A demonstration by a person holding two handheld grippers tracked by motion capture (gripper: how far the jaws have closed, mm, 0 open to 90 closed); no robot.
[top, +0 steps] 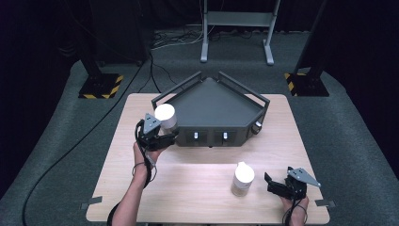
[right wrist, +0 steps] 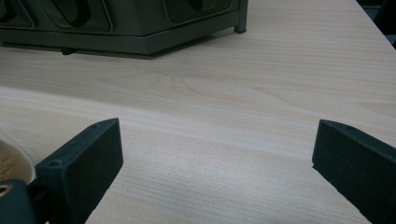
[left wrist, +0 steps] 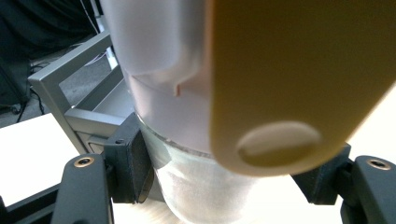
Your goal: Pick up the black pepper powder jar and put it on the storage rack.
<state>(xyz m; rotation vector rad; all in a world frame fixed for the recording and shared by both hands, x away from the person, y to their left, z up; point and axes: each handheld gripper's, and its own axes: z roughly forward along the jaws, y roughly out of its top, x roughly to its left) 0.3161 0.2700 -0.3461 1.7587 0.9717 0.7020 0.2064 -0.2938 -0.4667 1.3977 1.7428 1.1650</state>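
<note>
Wooden table [top: 197,183]: left gripper [top: 157,136] jaws clamp upright white jar [top: 165,116]; right gripper [top: 282,185] jaws open, empty.

In the left gripper view, the white bottle [left wrist: 187,140] is cut off at top and bottom, and a blurred tan shape [left wrist: 289,79] covers its right side. In the right gripper view, the dark tray [right wrist: 140,28] runs off the top edge, and a pale object [right wrist: 11,161] is clipped at left, too little to identify.

Rack [top: 214,106] at table [top: 197,197] rear, bottle [top: 243,179] front right
</note>
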